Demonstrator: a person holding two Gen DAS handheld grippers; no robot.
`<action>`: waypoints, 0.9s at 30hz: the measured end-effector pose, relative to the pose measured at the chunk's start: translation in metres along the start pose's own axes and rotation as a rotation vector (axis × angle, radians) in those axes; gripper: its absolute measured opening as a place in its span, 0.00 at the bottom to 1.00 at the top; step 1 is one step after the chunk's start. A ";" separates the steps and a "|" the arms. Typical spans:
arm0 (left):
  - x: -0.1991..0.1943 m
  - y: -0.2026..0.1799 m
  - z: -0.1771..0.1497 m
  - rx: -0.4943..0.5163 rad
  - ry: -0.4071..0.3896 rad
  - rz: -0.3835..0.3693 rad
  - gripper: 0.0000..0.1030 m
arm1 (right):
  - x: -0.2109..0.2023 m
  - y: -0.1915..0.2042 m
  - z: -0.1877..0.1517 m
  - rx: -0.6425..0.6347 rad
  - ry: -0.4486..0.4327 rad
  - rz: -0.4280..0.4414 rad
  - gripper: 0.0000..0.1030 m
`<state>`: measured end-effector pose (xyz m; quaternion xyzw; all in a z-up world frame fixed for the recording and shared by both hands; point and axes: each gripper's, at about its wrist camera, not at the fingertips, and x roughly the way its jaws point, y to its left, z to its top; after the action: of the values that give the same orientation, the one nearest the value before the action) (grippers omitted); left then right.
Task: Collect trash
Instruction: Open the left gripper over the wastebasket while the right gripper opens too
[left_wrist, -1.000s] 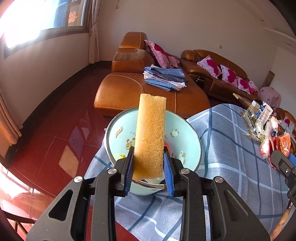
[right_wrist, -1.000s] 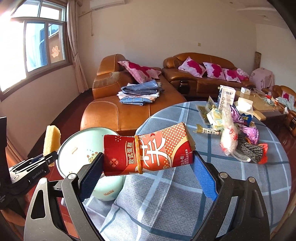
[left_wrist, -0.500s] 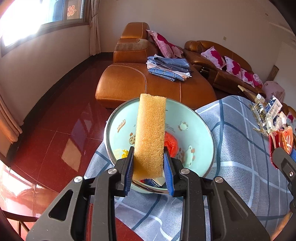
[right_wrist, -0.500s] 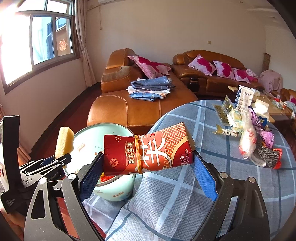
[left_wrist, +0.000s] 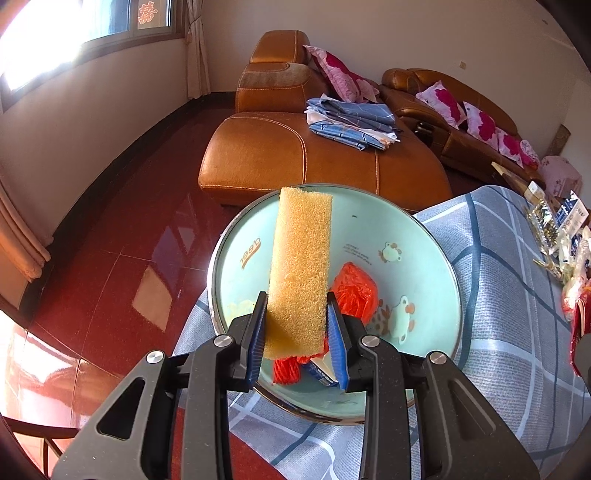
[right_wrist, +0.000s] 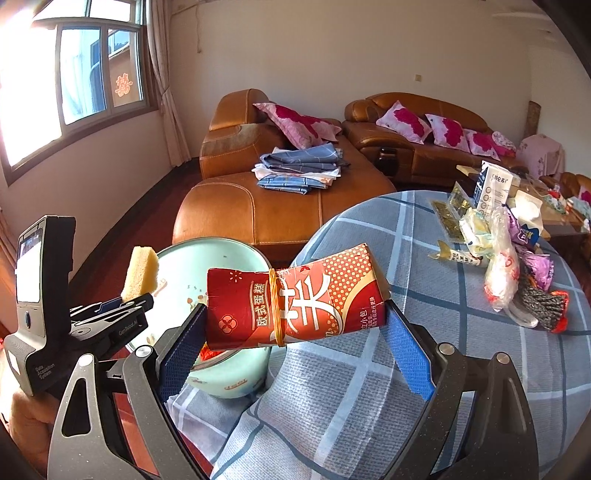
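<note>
My left gripper (left_wrist: 297, 332) is shut on a yellow sponge (left_wrist: 301, 269) and holds it upright over a pale green bin (left_wrist: 424, 243) with cartoon animals inside. Red plastic trash (left_wrist: 354, 291) lies in the bin. My right gripper (right_wrist: 291, 339) is shut on a rolled red snack bag (right_wrist: 295, 306) bound with a rubber band, held beside the bin (right_wrist: 218, 254), just right of its rim. The left gripper (right_wrist: 110, 317) with the sponge (right_wrist: 140, 273) shows in the right wrist view, at the bin's left.
The bin stands at the edge of a round table with a blue-grey checked cloth (right_wrist: 369, 387). A pile of wrappers and packets (right_wrist: 509, 254) lies at the table's far right. An orange leather sofa (right_wrist: 280, 199) with folded cloths stands behind, across a red floor (left_wrist: 122, 236).
Both grippers have moved closer to the bin. The left gripper now looks further down into it, showing the red trash. Both grips are unchanged.
</note>
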<state>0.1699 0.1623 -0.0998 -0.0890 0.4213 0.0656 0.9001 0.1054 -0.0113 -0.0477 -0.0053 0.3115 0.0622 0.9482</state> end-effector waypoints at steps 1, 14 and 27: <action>0.000 0.000 0.000 -0.003 -0.001 0.003 0.38 | 0.001 0.000 0.000 0.000 0.001 0.001 0.87; -0.031 0.012 0.002 -0.002 -0.115 0.122 0.76 | 0.007 0.004 0.003 0.001 0.007 0.013 0.87; -0.057 0.039 0.008 -0.034 -0.184 0.215 0.79 | 0.054 0.044 0.022 -0.020 0.030 0.073 0.88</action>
<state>0.1324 0.1992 -0.0545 -0.0521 0.3429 0.1766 0.9212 0.1560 0.0401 -0.0603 -0.0043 0.3252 0.1001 0.9403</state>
